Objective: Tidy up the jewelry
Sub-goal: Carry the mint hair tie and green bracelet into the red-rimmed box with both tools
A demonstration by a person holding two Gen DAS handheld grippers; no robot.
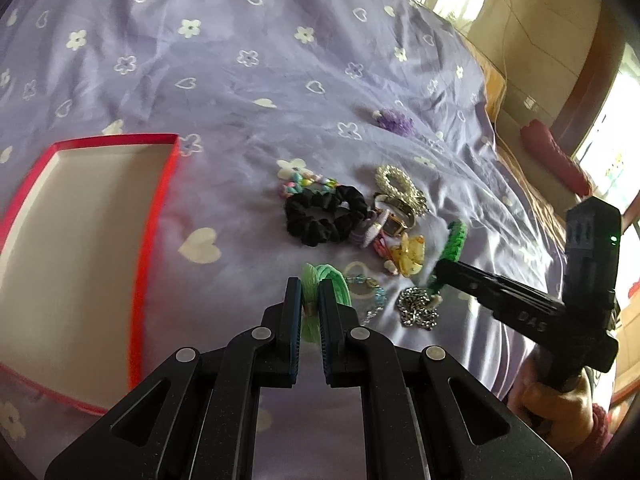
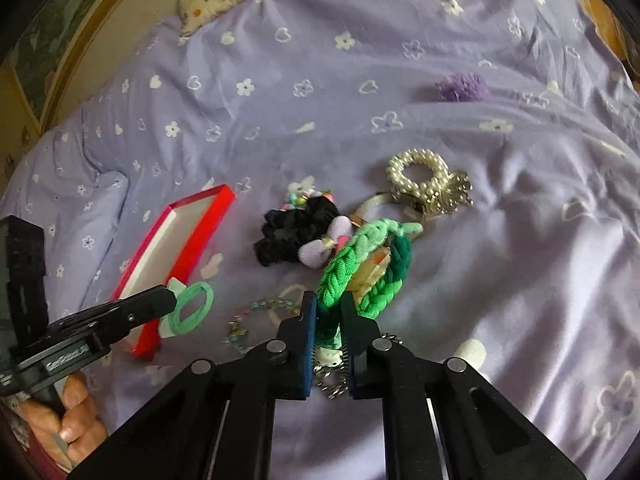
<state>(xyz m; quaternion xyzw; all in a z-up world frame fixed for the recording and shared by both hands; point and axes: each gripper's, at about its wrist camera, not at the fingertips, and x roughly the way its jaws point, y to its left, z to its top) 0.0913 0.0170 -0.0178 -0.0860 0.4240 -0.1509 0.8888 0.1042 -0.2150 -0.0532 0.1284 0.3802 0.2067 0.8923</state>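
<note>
1. The left gripper [image 1: 310, 300] is clamped on a pale green elastic hair tie [image 1: 320, 276], pinched between its pads at lower centre of the left wrist view. In the right wrist view the same tie hangs off that gripper at lower left, in front of the box's near corner.
2. The right gripper [image 2: 329, 312] is closed around a braided green fabric bracelet [image 2: 352, 268] at the centre of its own view; the braid passes between the pads.
3. The shallow red-rimmed cardboard box [image 1: 154, 216], white inside and empty where visible, lies at the left of the left wrist view on the lilac flowered bedspread [image 1: 200, 80].
4. To do this step well, I judge each load should be carried clear over the red rim before letting go, and the bracelet lifted straight up so that it drags nothing from the pile.
5. The pile, mid-frame, holds a black fabric scrunchie [image 1: 324, 216], a pearl-bead ring [image 2: 418, 174] and a silver metal chain [image 1: 418, 310].
6. The chain's far end is hidden under the right gripper's fingers; whether the bracelet snags the amber piece beneath it I cannot tell.
7. The box's lower left corner is cut off by the frame.
</note>
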